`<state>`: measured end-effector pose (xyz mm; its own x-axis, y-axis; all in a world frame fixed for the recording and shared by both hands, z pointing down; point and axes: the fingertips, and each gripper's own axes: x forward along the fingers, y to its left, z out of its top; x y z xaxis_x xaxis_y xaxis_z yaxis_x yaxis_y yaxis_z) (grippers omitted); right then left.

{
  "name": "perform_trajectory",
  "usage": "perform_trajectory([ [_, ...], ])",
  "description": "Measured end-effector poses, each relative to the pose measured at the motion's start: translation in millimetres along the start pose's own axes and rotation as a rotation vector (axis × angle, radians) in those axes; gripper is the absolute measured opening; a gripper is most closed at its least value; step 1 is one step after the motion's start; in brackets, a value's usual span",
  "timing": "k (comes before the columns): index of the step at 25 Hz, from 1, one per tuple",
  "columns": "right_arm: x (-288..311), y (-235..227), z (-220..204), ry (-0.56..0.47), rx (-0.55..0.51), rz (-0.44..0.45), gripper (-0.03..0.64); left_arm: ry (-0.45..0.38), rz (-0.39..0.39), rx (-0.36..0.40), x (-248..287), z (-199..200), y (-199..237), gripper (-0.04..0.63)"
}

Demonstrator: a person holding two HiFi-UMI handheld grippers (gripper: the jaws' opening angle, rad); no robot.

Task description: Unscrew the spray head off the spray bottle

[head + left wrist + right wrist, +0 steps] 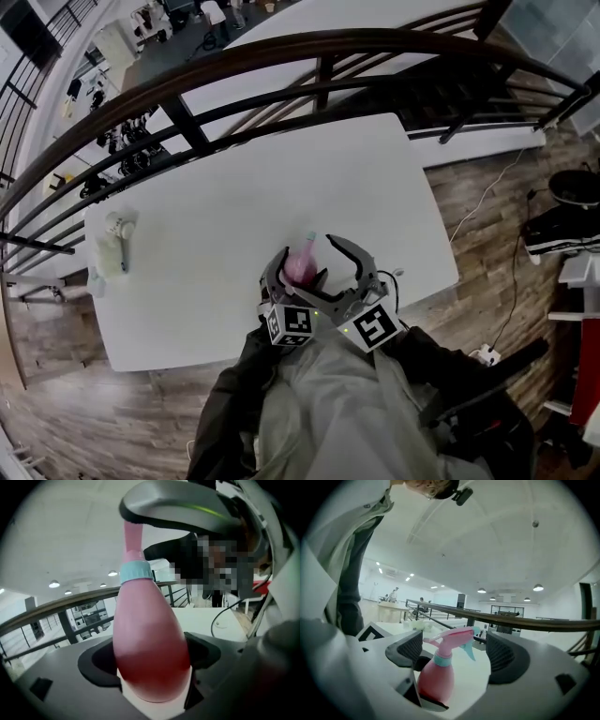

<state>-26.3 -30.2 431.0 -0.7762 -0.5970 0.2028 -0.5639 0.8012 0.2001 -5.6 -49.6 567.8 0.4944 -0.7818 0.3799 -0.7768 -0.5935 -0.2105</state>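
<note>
A pink spray bottle [301, 265] with a teal collar [136, 571] stands near the front edge of the white table [234, 206]. My left gripper [289, 281] is shut on the bottle's lower body [150, 658], with both pads pressed against it. In the right gripper view the pink spray head [452, 637] with its teal trigger lies between the spread jaws of my right gripper [457, 653]. That gripper is open, and neither pad touches the head. In the head view the right gripper [337, 272] arches round the bottle's top from the right.
A pale bottle-like thing [117, 244] lies at the table's left end. A dark curved railing [281, 56] runs behind the table. A thin cable [487, 192] trails over the wooden floor at the right. The person's sleeves fill the bottom of the head view.
</note>
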Motion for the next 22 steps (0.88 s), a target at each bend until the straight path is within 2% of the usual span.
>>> perform_trajectory([
  [3, 11, 1, -2, 0.026, -0.015, -0.065, 0.397, 0.054, 0.068, 0.123, 2, -1, 3, 0.43],
  [5, 22, 2, -7, 0.052, 0.004, -0.069, 0.397, 0.039, 0.061, 0.138, 5, 4, -3, 0.43],
  [7, 29, 7, -12, 0.061, -0.015, -0.013, 0.394, -0.014, 0.003, 0.119, 5, 15, -15, 0.428],
  [8, 29, 10, -9, 0.047, -0.041, 0.028, 0.389, -0.036, -0.039, 0.112, 4, 19, -21, 0.428],
  [9, 24, 12, -4, 0.026, -0.073, 0.071, 0.329, -0.055, -0.086, 0.104, 3, 21, -25, 0.428],
  [10, 19, 14, 2, 0.0, -0.105, 0.124, 0.156, -0.073, -0.141, 0.098, 1, 21, -29, 0.428],
  [11, 13, 18, 6, -0.022, -0.132, 0.196, 0.113, -0.091, -0.206, 0.095, -2, 21, -34, 0.428],
  [14, -3, 40, 11, -0.067, -0.143, 0.498, 0.08, -0.153, -0.426, 0.107, -19, 24, -52, 0.429],
  [15, -7, 44, 15, -0.08, -0.115, 0.576, 0.076, -0.171, -0.472, 0.107, -25, 26, -56, 0.43],
  [16, -9, 44, 22, -0.102, -0.066, 0.615, 0.067, -0.185, -0.492, 0.094, -28, 28, -56, 0.43],
  [17, -9, 37, 31, -0.135, 0.006, 0.609, 0.08, -0.194, -0.485, 0.065, -29, 28, -53, 0.43],
  [18, -8, 26, 40, -0.174, 0.086, 0.56, 0.203, -0.192, -0.454, 0.027, -27, 26, -46, 0.43],
  [20, -5, -7, 49, -0.23, 0.187, 0.394, 0.25, -0.152, -0.33, -0.026, -20, 16, -26, 0.43],
  [21, -7, -22, 49, -0.243, 0.204, 0.315, 0.288, -0.123, -0.252, -0.034, -15, 11, -15, 0.43],
  [22, -10, -29, 48, -0.247, 0.213, 0.264, 0.288, -0.094, -0.177, -0.038, -12, 7, -6, 0.43],
])
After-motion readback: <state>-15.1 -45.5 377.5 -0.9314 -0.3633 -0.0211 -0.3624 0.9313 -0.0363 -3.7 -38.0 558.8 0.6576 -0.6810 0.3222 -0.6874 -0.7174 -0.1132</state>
